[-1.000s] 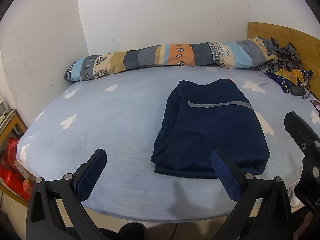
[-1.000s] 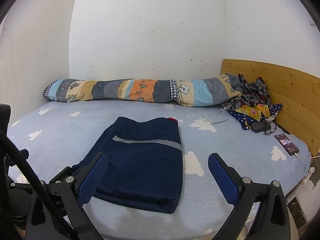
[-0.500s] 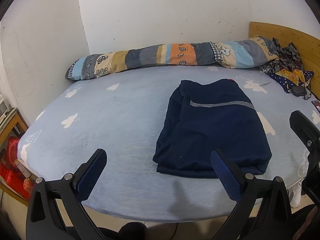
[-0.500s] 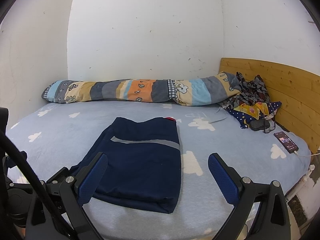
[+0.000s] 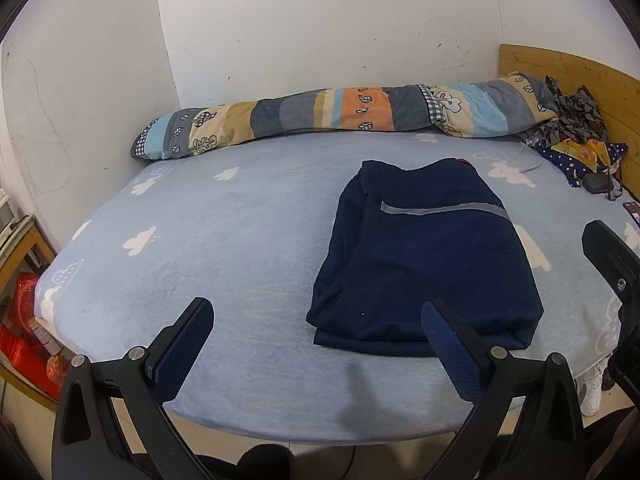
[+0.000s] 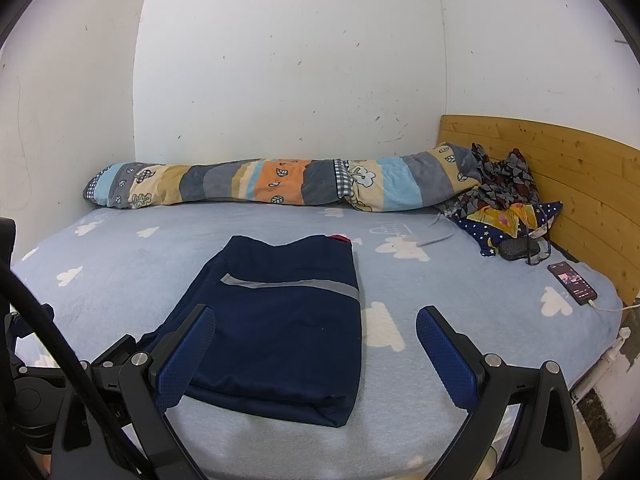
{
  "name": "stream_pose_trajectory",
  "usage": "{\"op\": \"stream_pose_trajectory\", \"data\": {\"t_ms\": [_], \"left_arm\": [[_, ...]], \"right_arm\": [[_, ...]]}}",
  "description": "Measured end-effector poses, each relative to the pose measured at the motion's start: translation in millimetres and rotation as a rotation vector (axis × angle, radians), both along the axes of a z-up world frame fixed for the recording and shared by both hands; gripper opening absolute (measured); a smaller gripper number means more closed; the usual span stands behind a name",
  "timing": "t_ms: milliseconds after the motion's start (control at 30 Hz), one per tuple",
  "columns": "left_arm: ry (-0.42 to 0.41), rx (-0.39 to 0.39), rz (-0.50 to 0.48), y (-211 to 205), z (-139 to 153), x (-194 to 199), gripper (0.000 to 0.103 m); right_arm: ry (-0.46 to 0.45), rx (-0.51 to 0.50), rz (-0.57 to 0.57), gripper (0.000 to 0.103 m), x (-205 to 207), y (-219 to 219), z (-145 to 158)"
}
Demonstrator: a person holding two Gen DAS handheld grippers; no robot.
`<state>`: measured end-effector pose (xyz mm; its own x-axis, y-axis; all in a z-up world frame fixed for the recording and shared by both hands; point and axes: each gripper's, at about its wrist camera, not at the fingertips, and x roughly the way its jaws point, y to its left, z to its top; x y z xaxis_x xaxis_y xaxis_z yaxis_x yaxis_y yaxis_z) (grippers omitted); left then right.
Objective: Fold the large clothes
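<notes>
— Where's the garment?

— The navy garment (image 5: 424,264) lies folded flat on the bed (image 5: 224,240), at twelve o'clock from both claws.

— And the claws?

— Left gripper (image 5: 316,332) and right gripper (image 6: 312,338) both gape wide, holding nothing, above the near edge.

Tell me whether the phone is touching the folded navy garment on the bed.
Apart. The right wrist view shows the phone lying near the headboard, with a wide stretch of cloud-print sheet between it and the navy garment.
</notes>
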<state>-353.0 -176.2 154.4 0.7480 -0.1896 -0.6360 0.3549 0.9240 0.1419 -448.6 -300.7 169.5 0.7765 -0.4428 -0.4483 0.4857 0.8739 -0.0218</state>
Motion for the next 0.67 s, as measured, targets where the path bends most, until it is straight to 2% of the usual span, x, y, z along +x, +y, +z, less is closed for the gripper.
{"op": "stream_pose_trajectory", "data": {"t_ms": [533, 667], "left_arm": [[0.003, 0.008, 0.002, 0.9, -0.5, 0.7, 0.103], [-0.026, 0.013, 0.046, 8.7, 0.8, 1.7, 0.103]], "right_arm": [[-0.001, 0.004, -0.002, 0.102, 0.2, 0.4, 0.4], [0.001, 0.018, -0.009, 0.102, 1.4, -0.1, 0.9]]}}
